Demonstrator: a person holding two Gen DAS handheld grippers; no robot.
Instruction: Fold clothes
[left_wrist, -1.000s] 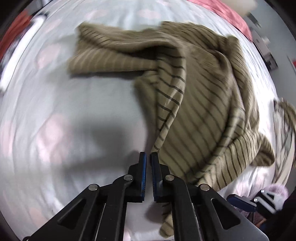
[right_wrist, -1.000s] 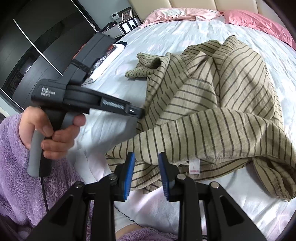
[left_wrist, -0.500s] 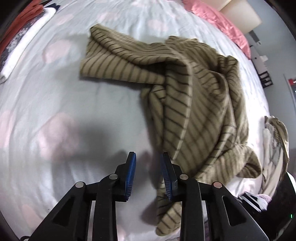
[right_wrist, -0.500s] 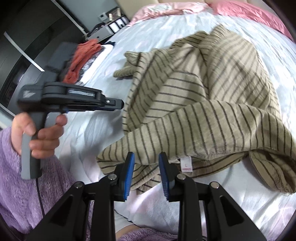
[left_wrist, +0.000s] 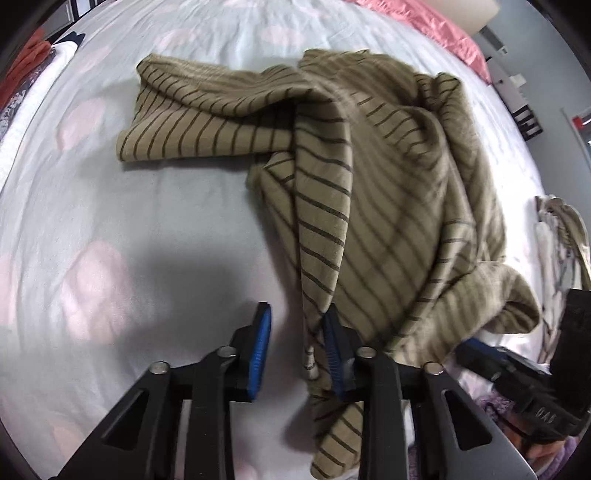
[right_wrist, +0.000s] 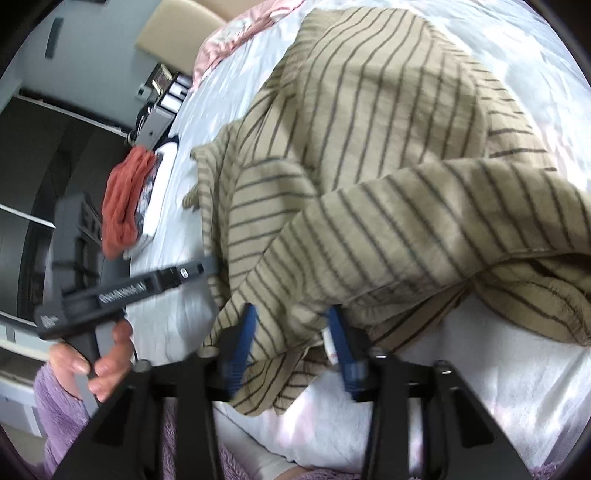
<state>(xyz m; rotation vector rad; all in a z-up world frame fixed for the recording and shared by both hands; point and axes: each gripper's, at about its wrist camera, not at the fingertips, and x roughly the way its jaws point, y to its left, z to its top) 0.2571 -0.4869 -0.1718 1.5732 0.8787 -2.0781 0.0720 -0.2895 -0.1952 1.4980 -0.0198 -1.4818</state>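
Both tongs — left tongs (left_wrist: 295, 347), right tongs (right_wrist: 290, 345) — apart, astride rumpled soft khaki striped shirt (left_wrist: 388, 206)

a crumpled olive striped cotton shirt (left_wrist: 388, 192) is spread mid-bed on a white sheet with pink patches (left_wrist: 110, 229); folded clothes (right_wrist: 125, 199) are stacked at its left edge.

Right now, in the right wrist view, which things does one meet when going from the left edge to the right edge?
Hand in a purple sleeve → left gripper it holds → orange cloth → striped shirt, its hem between the open jaws of the right gripper → white bed sheet.
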